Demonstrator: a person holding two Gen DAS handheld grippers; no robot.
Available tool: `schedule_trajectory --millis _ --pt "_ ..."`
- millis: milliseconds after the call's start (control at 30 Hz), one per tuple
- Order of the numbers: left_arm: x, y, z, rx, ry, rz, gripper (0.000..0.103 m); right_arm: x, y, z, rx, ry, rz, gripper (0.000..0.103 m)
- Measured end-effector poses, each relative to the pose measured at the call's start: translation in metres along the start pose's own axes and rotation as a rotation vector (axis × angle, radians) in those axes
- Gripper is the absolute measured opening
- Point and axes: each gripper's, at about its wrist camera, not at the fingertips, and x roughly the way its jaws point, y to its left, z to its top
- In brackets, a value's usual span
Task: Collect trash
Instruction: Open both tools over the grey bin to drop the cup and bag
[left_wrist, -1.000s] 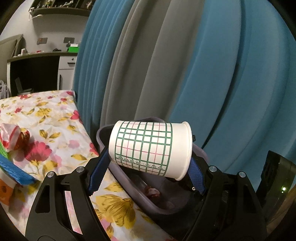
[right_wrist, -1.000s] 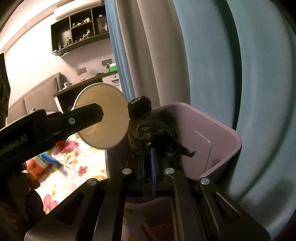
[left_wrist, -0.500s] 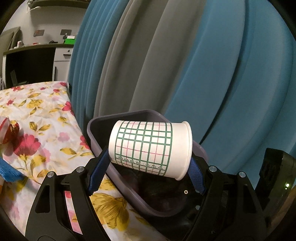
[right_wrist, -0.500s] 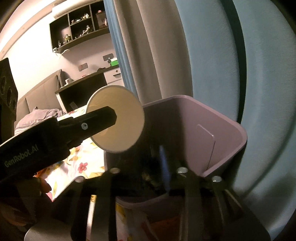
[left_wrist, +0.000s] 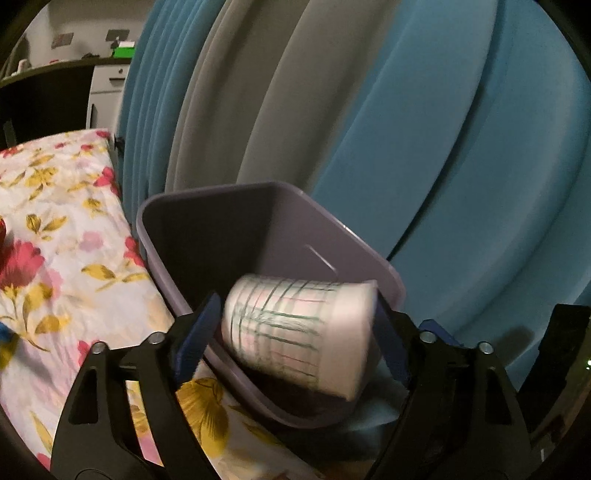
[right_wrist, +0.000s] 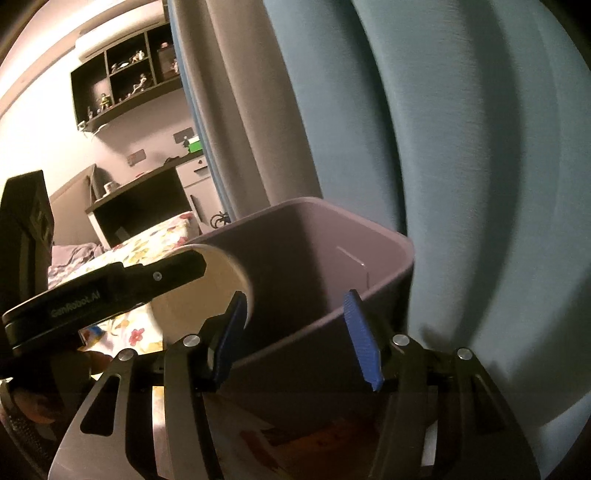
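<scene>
The purple bin (left_wrist: 334, 225) stands wedged between the floral bed (left_wrist: 55, 236) and the blue-and-grey curtain (left_wrist: 424, 129), so its open top is the only way in. A blurred paper cup (left_wrist: 299, 334) fills the near rim there, between the left tool's (left_wrist: 291, 339) pads. The right tool (right_wrist: 301, 336), its pads spread with nothing between them, faces the bin's open far half.

Both wrist cams close, sharing bin (left_wrist: 207, 221) (right_wrist: 369, 236)
</scene>
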Motion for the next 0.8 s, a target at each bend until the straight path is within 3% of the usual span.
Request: schedule_trajectory --millis 200,400,567,800 --pt "-0.016 -0.001 -0.003 0.010 -0.031 0.023 0.088 -0.008 0.000 0.001 0.007 -0.019 0.000 0.055" --pt "-0.061 0.002 -0.012 0.002 -0.114 0.144 0.093 -0.026 0.008 0.006 0.002 -0.058 0.010 0.056" --pt "-0.105 0.006 -0.025 0.002 -0.182 0.270 0.097 -0.041 0.024 0.006 -0.010 -0.087 0.009 0.065" --pt "-0.160 0.025 -0.050 -0.052 -0.203 0.390 0.097 -0.062 0.046 0.002 -0.045 -0.129 0.014 0.082"
